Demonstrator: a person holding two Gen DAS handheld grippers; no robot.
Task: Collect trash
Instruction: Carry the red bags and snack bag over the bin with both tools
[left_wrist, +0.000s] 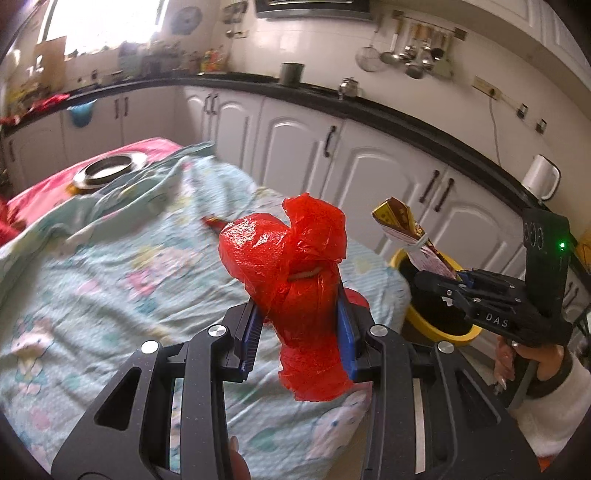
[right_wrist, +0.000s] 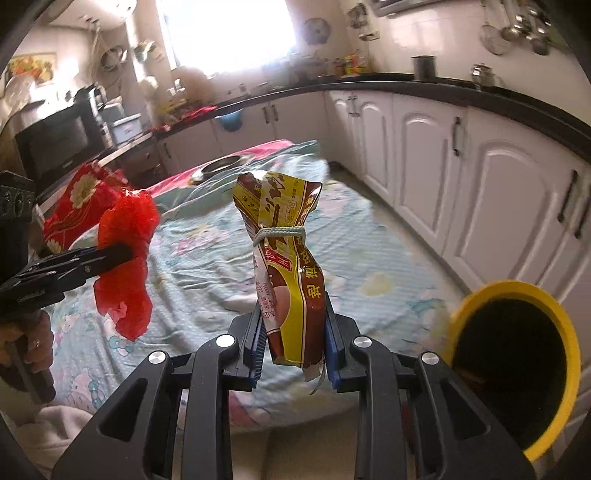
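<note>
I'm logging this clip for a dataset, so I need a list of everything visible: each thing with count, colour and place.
red plastic bag: one, red, crumpled, clamped in the left gripper above the table
snack wrapper: one, yellow and brown, tied with string, clamped in the right gripper
trash bin: one, yellow rim, dark inside, on the floor right of the table
tablecloth: one, pale blue with cartoon print, over the table
metal bowl: one, silver, far end of the table
kettle: one, white, on the black counter
cabinets: a row, white, under the counter
left gripper: black with blue pads, shut on the bag
right gripper: black with blue pads, shut on the wrapper
</note>
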